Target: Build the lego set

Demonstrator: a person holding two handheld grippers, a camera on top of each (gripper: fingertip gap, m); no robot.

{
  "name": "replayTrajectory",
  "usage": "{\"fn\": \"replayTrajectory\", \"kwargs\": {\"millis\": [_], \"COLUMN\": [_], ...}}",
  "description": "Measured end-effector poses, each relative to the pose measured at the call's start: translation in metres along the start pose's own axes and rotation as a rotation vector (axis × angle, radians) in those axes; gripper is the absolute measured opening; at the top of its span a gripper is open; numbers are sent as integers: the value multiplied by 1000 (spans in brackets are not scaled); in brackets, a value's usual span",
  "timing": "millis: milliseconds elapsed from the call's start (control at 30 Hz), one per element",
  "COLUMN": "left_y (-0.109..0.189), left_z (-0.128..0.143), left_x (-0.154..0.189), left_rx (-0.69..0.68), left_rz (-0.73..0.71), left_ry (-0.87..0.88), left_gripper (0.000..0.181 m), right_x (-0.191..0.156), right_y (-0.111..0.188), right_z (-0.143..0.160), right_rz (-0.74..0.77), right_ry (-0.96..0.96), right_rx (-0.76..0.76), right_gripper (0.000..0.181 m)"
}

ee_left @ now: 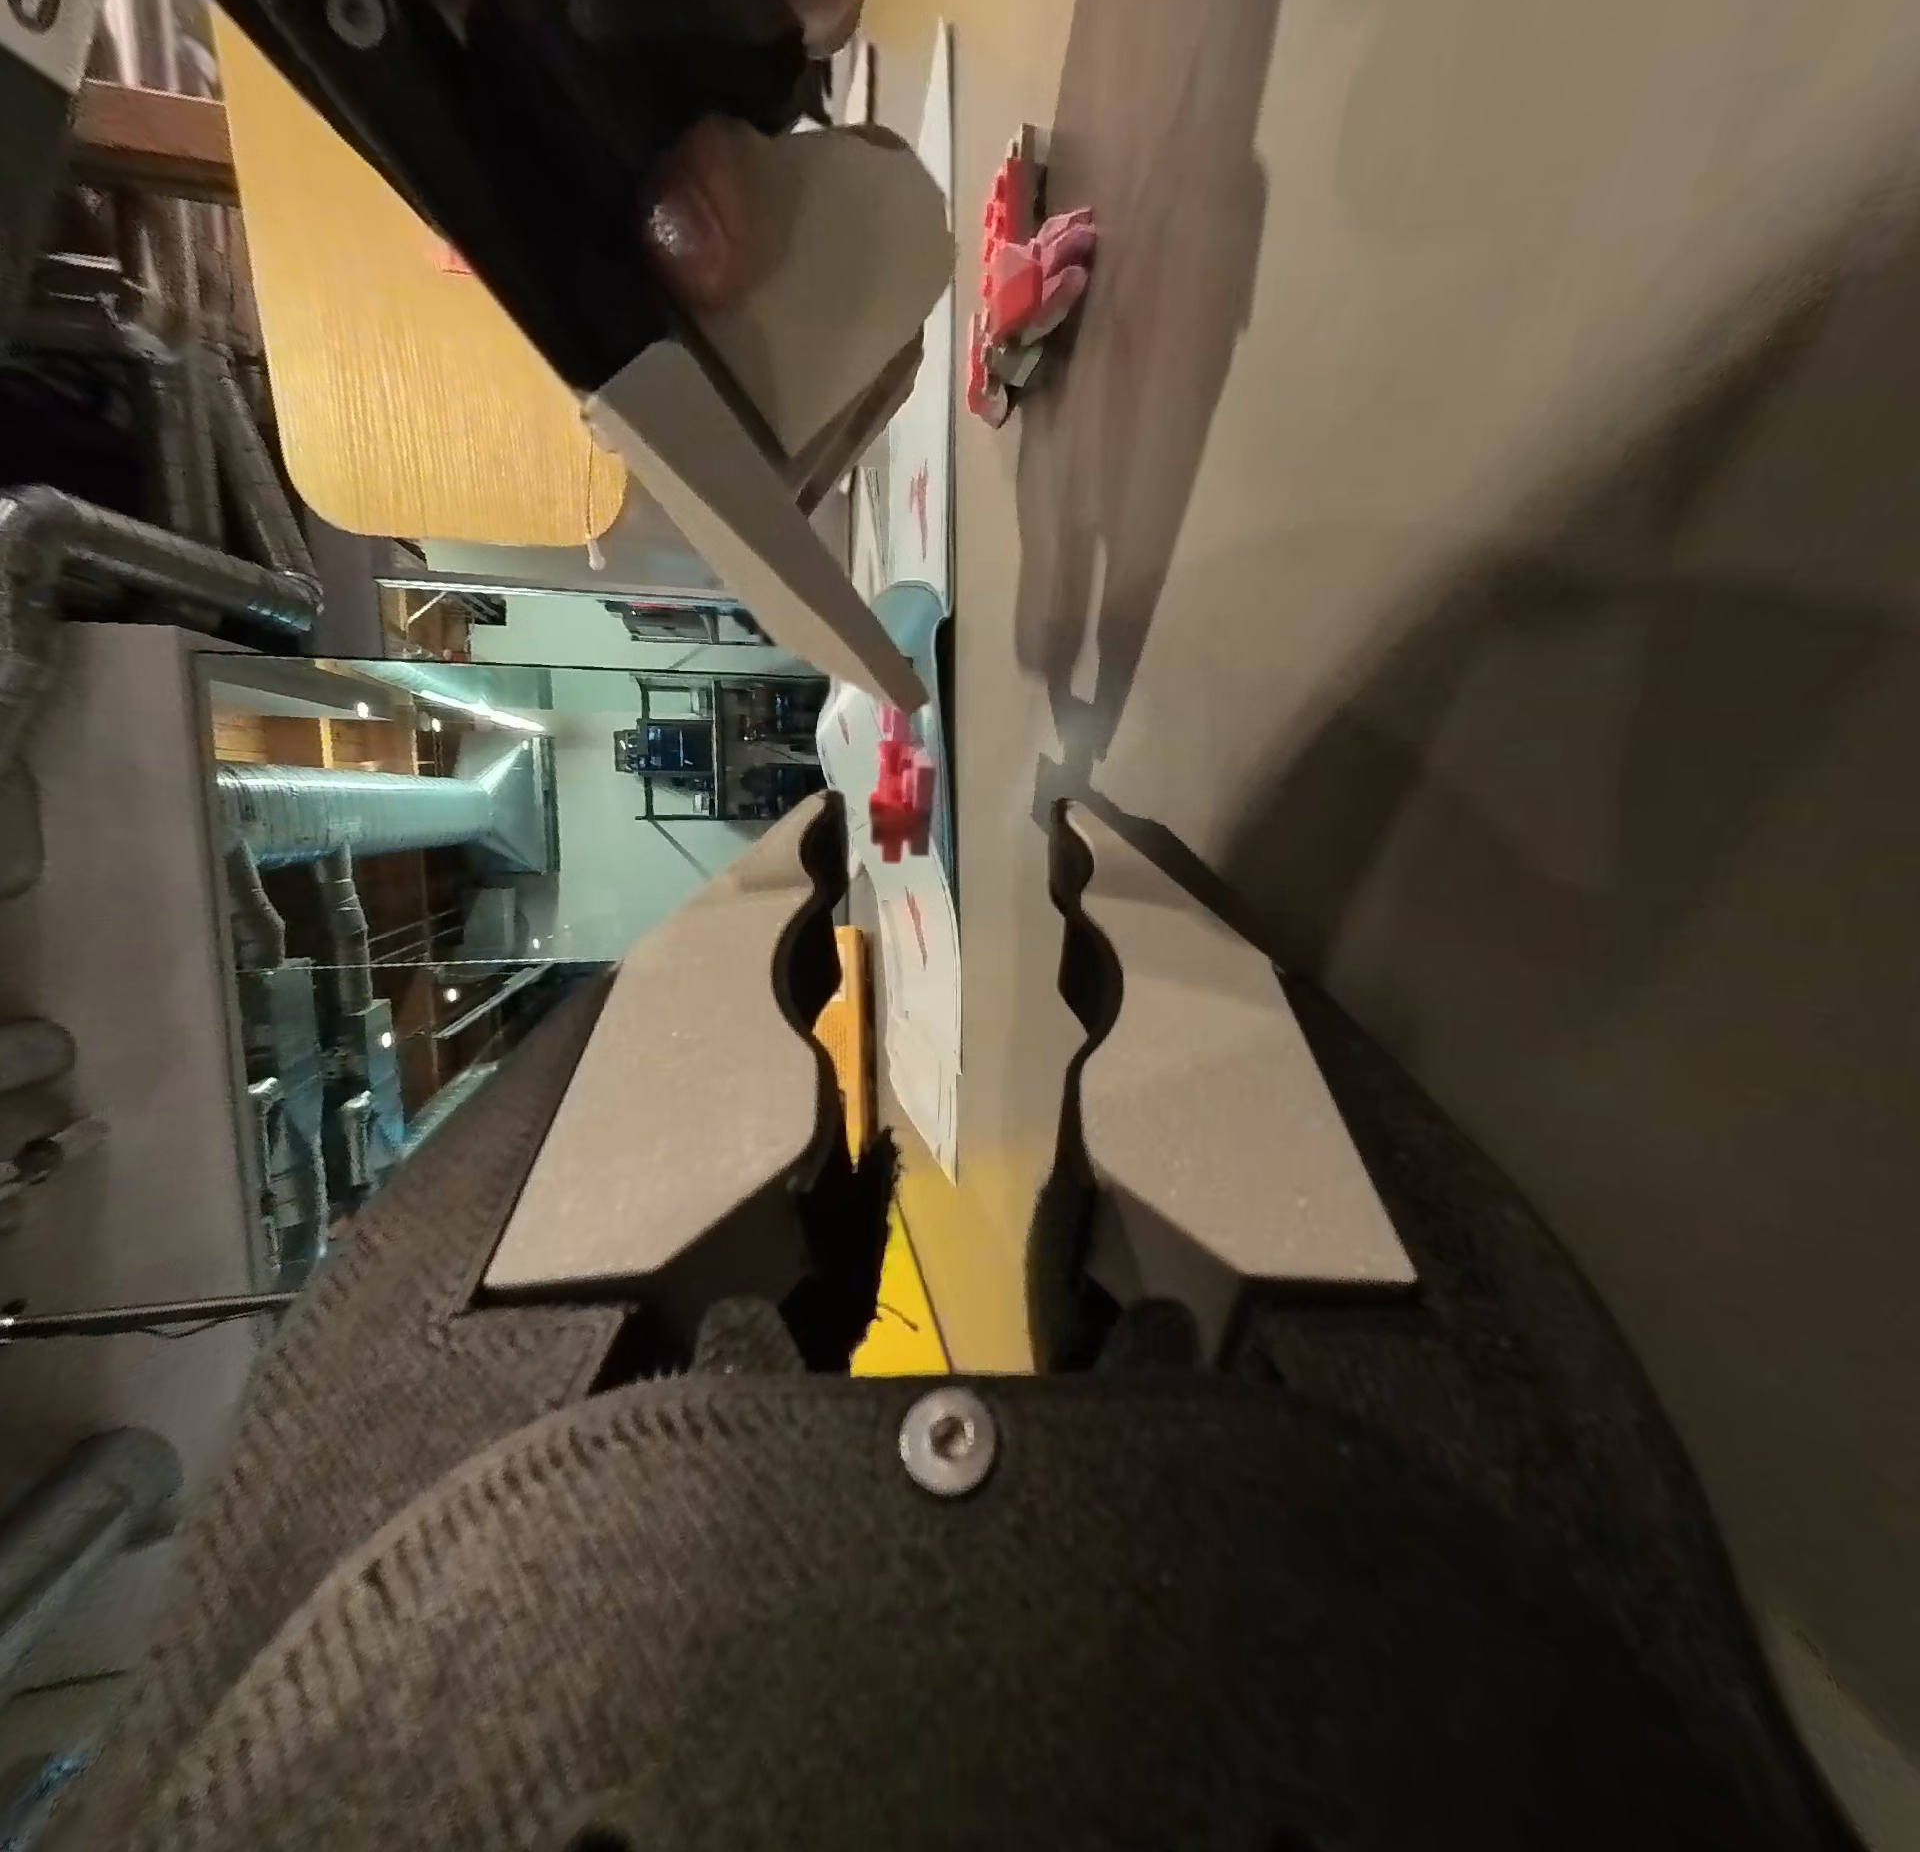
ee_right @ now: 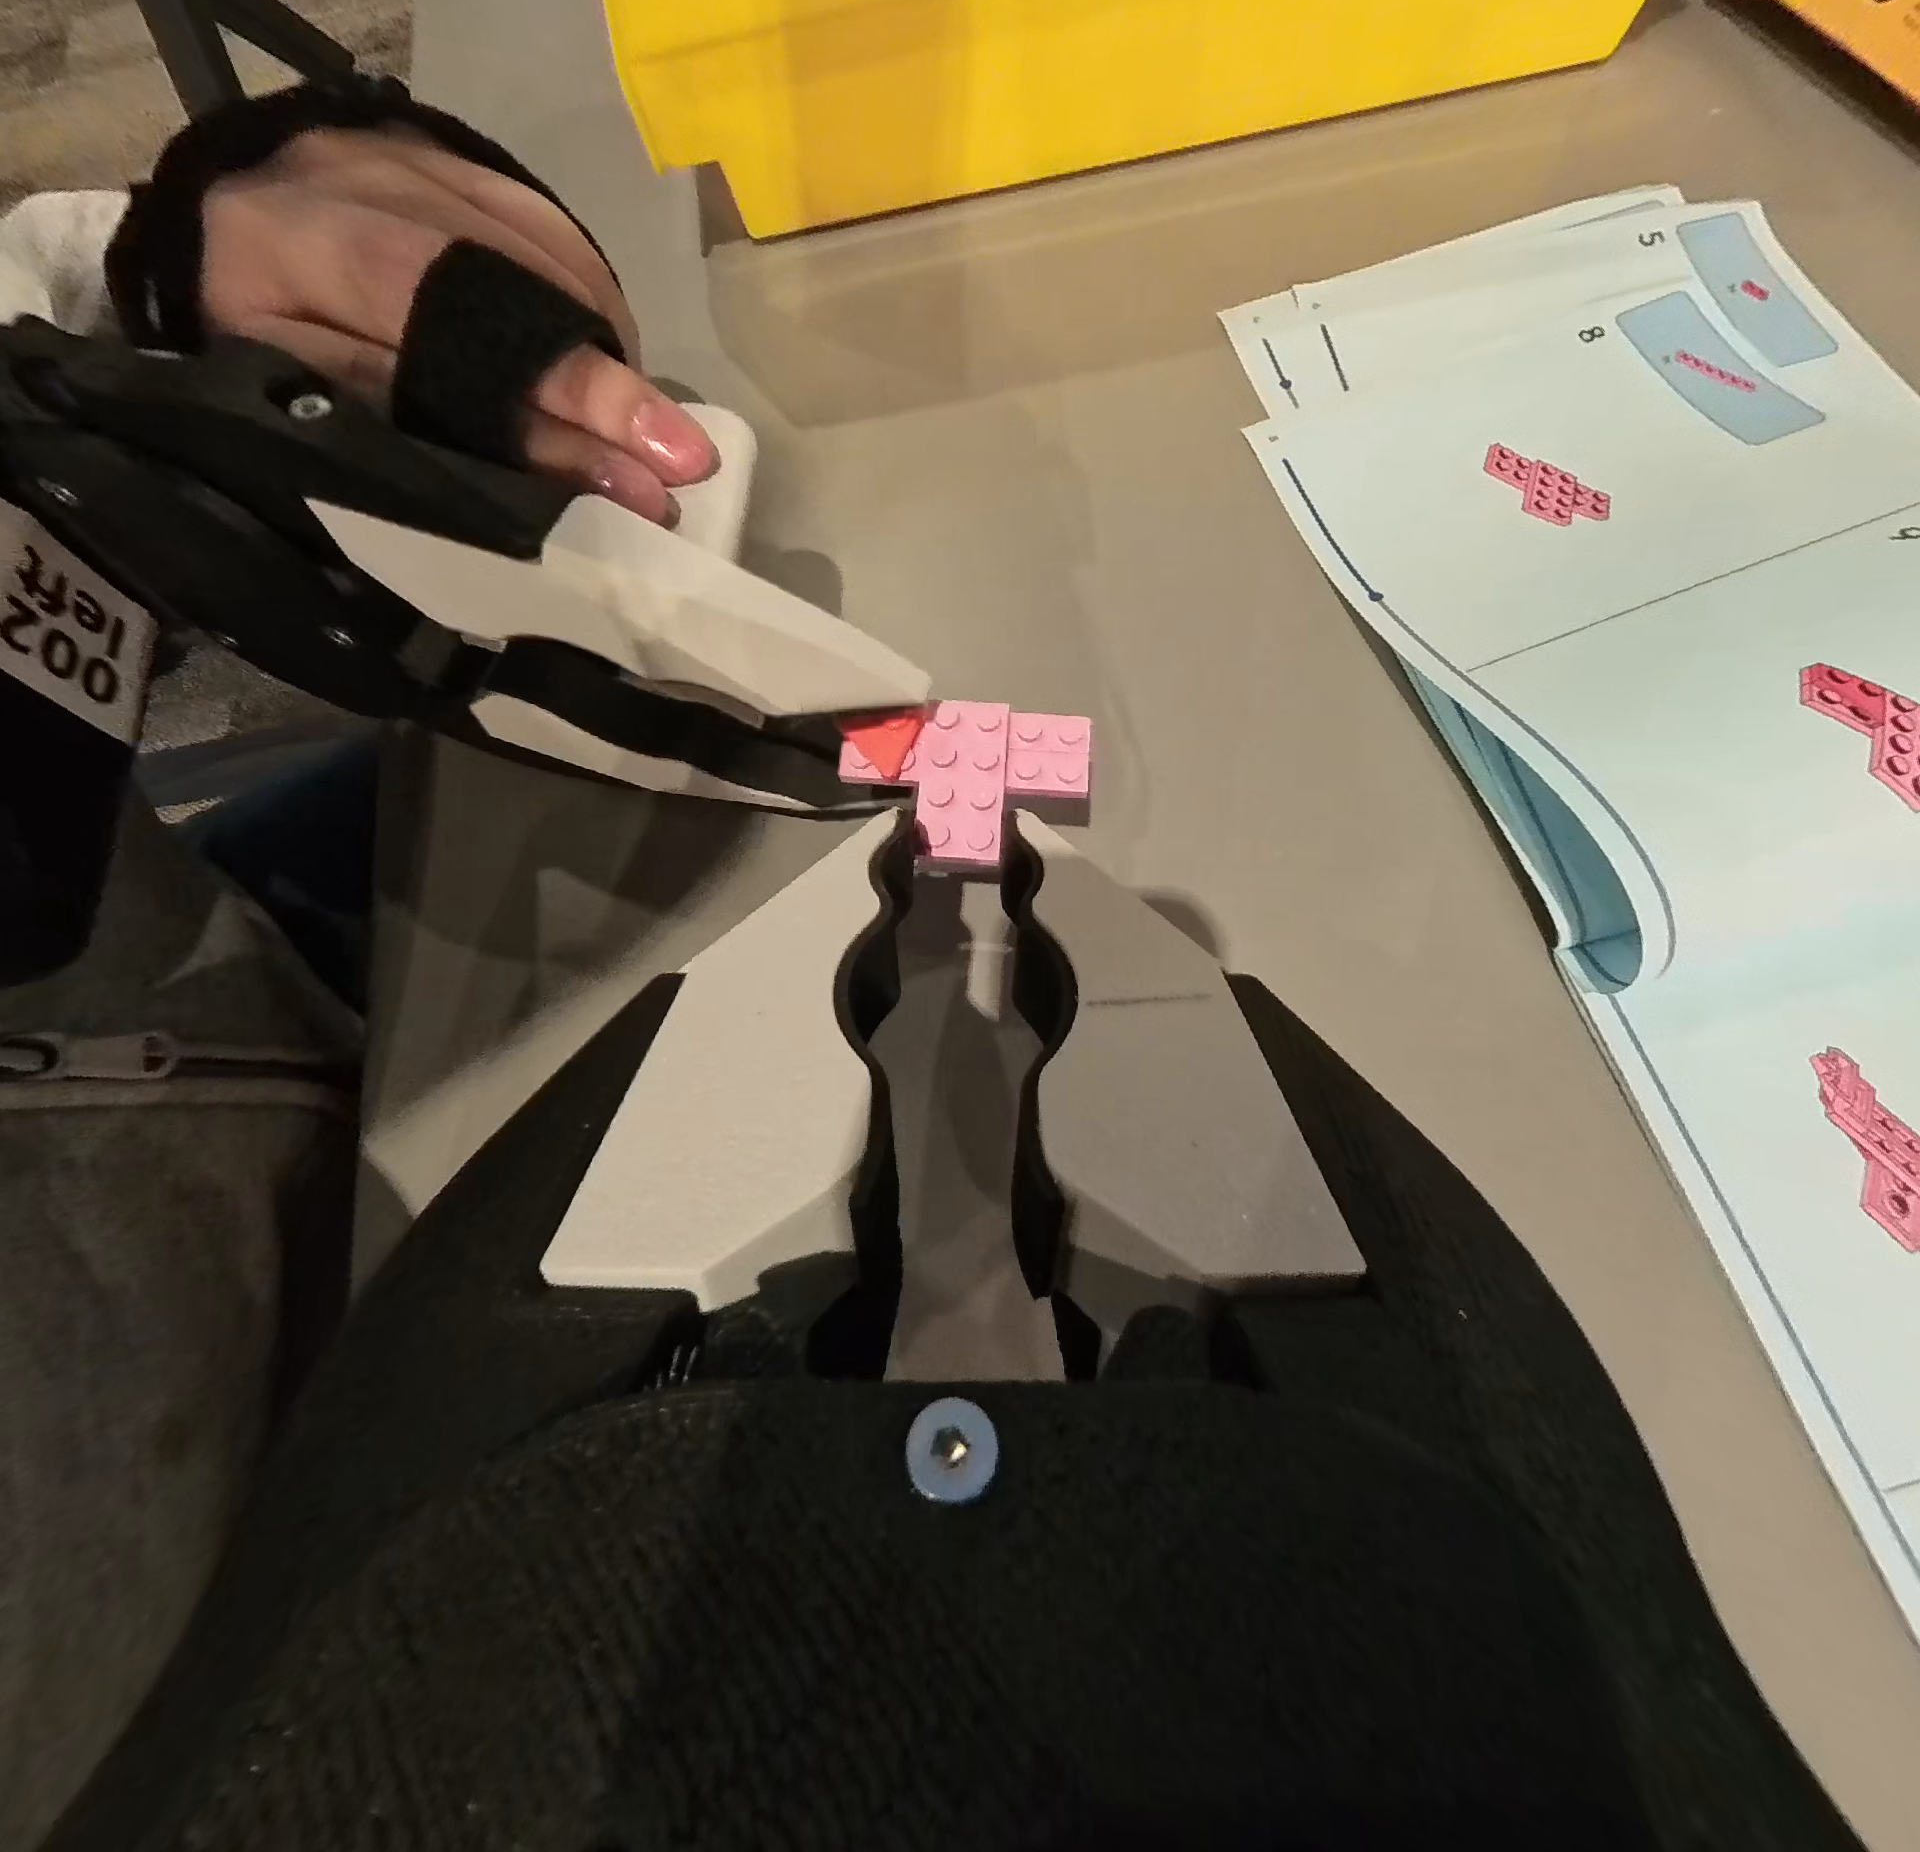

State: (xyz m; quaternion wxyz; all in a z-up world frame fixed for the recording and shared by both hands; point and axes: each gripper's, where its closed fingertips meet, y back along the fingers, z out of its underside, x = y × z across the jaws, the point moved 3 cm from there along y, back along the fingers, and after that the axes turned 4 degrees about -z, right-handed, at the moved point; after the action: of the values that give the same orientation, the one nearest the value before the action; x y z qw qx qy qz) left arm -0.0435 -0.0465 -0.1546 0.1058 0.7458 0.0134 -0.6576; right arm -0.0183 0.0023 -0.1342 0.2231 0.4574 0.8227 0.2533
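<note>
- The right tool point(ee_right: 961, 846) has its two fingers close together, pinching the near end of a pink brick piece point(ee_right: 971, 763).
- The pink brick piece is flat, studs up, and shaped like a T. Its stem points back toward the right tool and its cross bar runs left to right. It is held up above the grey counter point(ee_right: 1091, 514).
- The left tool point(ee_right: 883, 737) comes in from the left side of the right wrist view. Its fingers are nearly shut on a small red piece point(ee_right: 883, 742), and their tips touch the left end of the cross bar.
- A hand point(ee_right: 416, 275) in a black fingerless glove holds the left tool.
- In the left wrist view the picture is turned on its side. The left tool point(ee_left: 940, 815) shows a gap between its fingers, and the pink brick piece point(ee_left: 902, 794) sits just past their tips. The right tool point(ee_left: 914, 701) comes down from the top and touches it.
- A second small brick build point(ee_left: 1023, 285), red and pink, sits on the counter point(ee_left: 1455, 452) farther off, well away from both tools.
- An open booklet point(ee_right: 1662, 763) with light blue pages lies on the counter to the right of the tools. Its near edge is close to the right tool.
- A yellow bin point(ee_right: 1091, 67) stands at the far side of the counter, behind the brick piece.
- There is bare counter between the tools and the yellow bin, and between the brick piece and the booklet.
</note>
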Motion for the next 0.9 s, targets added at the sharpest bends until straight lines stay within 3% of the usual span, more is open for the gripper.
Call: {"fn": "replayTrajectory", "kwargs": {"millis": [333, 767, 900], "left_y": [-3, -7, -7], "left_z": [3, 2, 4], "left_x": [0, -4, -7], "left_rx": [-48, -84, -83], "left_rz": [-42, -82, -75], "left_ry": [-65, -115, -67], "left_gripper": [12, 10, 8], "right_x": [-2, 2, 2], "right_y": [0, 3, 3], "right_z": [-3, -3, -4], "right_rz": [7, -9, 18], "right_ry": [-17, -102, 34], "right_rx": [22, 74, 99], "right_gripper": [14, 14, 21]}}
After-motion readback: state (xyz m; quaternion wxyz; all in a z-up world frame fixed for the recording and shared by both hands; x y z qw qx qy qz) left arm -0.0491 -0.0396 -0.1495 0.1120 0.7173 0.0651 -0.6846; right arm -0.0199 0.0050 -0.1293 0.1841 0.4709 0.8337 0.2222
